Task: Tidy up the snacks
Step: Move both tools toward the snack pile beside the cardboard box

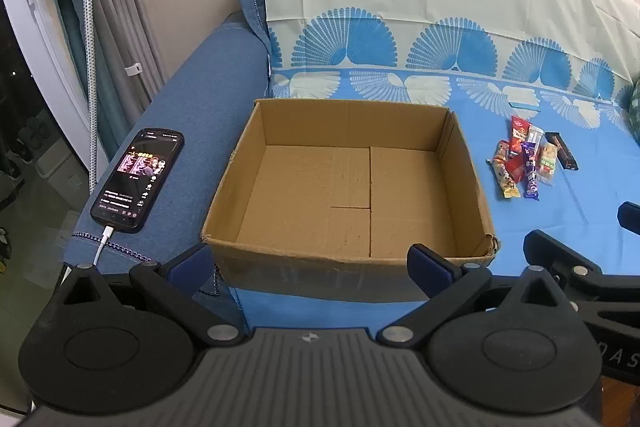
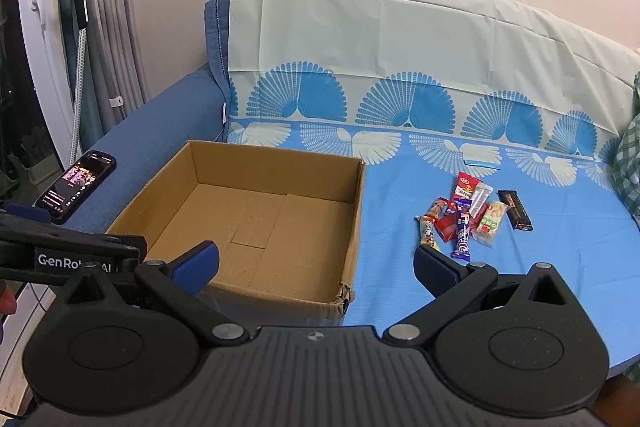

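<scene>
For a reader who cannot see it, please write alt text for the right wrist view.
An empty cardboard box sits on a blue sheet, with a small pile of wrapped snacks to its right. The open right gripper points toward them, holding nothing. A lit phone lies left of the box.

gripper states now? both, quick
Left gripper: jaws open, empty, near the brown cardboard box.
Right gripper: jaws open, empty.

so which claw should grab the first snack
Right. The snack pile lies just past the open right claw, right of the empty cardboard box. The left claw faces the box instead.
</scene>
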Tool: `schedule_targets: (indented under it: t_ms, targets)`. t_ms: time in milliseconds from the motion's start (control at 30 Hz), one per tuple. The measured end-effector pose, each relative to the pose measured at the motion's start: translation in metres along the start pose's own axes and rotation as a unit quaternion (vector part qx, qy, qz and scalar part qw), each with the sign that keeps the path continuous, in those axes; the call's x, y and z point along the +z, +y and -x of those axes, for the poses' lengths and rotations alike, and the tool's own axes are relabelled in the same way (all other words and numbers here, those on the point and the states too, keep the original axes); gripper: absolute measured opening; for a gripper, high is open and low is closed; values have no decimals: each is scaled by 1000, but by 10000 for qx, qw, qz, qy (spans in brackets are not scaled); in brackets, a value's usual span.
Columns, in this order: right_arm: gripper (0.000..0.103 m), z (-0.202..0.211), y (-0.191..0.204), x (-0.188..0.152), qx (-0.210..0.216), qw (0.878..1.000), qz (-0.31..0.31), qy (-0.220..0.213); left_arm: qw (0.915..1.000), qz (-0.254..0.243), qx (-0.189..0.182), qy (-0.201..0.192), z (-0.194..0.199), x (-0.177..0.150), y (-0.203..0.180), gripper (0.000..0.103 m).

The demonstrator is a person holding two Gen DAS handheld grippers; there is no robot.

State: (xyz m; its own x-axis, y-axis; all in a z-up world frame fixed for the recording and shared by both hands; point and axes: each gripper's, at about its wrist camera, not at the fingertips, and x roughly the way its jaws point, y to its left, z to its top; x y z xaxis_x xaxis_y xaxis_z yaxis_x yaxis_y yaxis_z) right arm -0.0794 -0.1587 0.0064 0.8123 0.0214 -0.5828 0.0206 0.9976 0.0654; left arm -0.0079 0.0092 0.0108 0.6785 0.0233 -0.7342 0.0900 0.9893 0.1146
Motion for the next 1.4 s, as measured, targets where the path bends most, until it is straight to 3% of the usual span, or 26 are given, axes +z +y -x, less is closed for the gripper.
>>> schedule_targets:
  t_ms: [1400]
  targets:
    - [103, -11, 3, -6, 154, 9998, -46, 83, 9998, 114, 99, 151, -10, -3, 7, 103]
